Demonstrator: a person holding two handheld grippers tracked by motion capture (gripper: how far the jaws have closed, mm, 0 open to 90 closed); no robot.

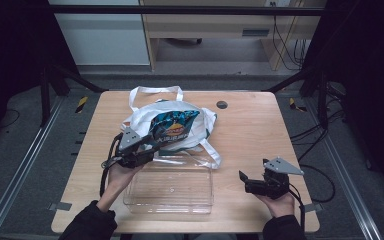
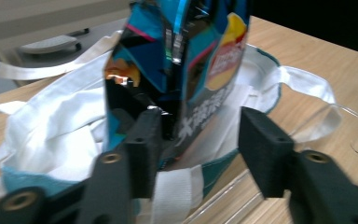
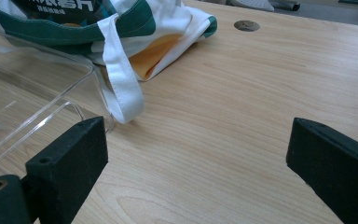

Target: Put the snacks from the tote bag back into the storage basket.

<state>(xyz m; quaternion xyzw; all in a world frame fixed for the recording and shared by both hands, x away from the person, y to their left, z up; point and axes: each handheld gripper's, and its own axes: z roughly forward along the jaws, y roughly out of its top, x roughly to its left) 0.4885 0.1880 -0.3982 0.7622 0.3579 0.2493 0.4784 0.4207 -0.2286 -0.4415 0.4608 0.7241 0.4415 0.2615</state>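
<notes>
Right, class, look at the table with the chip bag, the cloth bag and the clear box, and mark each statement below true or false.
1. The chip bag sits in the white cloth bag. True.
2. The clear plastic box holds chips. False: it is empty.
3. The right gripper grips the box. False: its jaws stand open over bare table.
4. The left gripper has its jaws either side of the chip bag's lower end. True.

Chip bag (image 2: 186,60) glossy foil; tote (image 2: 60,116) white cloth; bin (image 1: 172,187) clear plastic; table (image 3: 242,107) matt wood.
</notes>
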